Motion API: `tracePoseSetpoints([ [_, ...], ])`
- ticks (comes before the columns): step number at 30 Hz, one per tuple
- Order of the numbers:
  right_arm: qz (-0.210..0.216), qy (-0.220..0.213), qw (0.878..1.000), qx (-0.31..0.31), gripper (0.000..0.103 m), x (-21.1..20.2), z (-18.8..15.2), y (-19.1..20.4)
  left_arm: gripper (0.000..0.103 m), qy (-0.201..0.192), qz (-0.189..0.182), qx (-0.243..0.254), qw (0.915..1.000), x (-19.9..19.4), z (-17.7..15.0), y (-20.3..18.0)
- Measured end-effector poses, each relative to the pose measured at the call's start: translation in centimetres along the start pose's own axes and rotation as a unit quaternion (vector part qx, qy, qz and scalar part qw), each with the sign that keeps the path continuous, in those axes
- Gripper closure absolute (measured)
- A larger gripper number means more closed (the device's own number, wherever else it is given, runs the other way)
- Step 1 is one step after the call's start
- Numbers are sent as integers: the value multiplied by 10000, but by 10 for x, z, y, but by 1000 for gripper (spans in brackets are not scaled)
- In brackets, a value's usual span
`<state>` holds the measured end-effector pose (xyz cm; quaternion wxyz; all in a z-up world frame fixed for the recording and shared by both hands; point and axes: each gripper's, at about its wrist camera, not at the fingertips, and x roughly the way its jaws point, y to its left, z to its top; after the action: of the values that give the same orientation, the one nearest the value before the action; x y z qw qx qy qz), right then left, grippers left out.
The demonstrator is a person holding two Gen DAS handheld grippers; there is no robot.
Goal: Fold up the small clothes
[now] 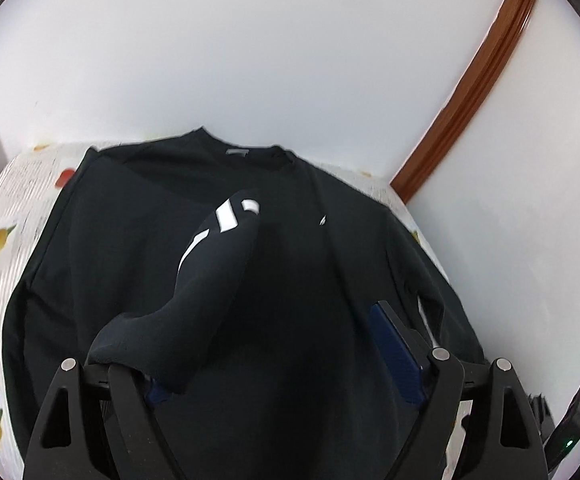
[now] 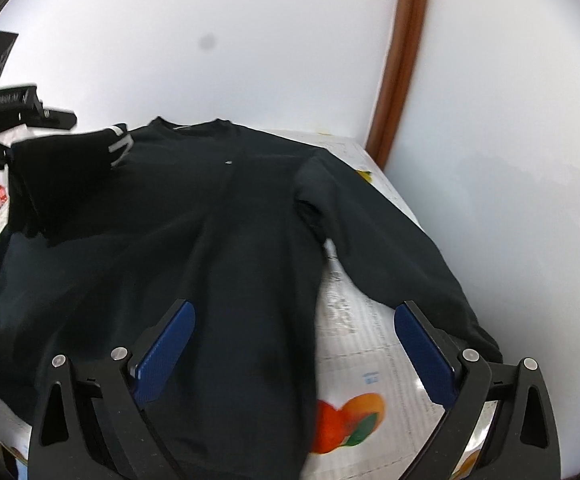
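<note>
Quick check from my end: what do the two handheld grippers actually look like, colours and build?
Both match. The left gripper and right gripper have black plastic linkage arms with triangular cut-outs and round silver pivot pins. The fingers carry flat, textured blue pads. No cables or sleeves show clearly.

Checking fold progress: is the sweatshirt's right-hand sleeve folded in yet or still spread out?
Still spread. In the right wrist view the sleeve lies out to the side on the printed tablecloth, apart from the sweatshirt body.
</note>
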<state>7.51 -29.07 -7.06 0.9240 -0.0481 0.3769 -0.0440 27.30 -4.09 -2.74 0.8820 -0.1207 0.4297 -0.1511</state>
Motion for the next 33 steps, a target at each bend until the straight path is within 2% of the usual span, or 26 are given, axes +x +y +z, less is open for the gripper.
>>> tracePoseSetpoints([
  [3,1,-43,9998,-198,4,-7,3,21,15,120,107,-46,9999,-3,-14,13],
  [6,34,-96,9993,-349,4,-13,5,38,15,335,50,-76,9994,-1,-26,24],
  [11,141,-113,9987,-471,4,-19,0,56,14,469,48,14,9989,1,-49,34],
  [17,288,-45,9976,-621,4,-15,-7,76,14,414,67,-45,9991,-15,-77,57],
  [20,542,-54,9963,-658,5,-10,-2,89,14,309,297,-14,9991,-31,-92,75],
  [24,912,-128,9919,-877,13,-1,9,120,14,133,1194,159,9926,-52,-112,106],
  [27,1262,-28,9856,-1121,15,16,23,158,14,73,1649,174,9861,-63,-123,126],
  [30,1649,19,9766,-1377,15,32,36,198,14,38,1740,83,9847,-70,-135,147],
  [33,1961,232,9682,-1539,15,53,44,235,14,3,1558,-9,9878,-71,-144,161],
])
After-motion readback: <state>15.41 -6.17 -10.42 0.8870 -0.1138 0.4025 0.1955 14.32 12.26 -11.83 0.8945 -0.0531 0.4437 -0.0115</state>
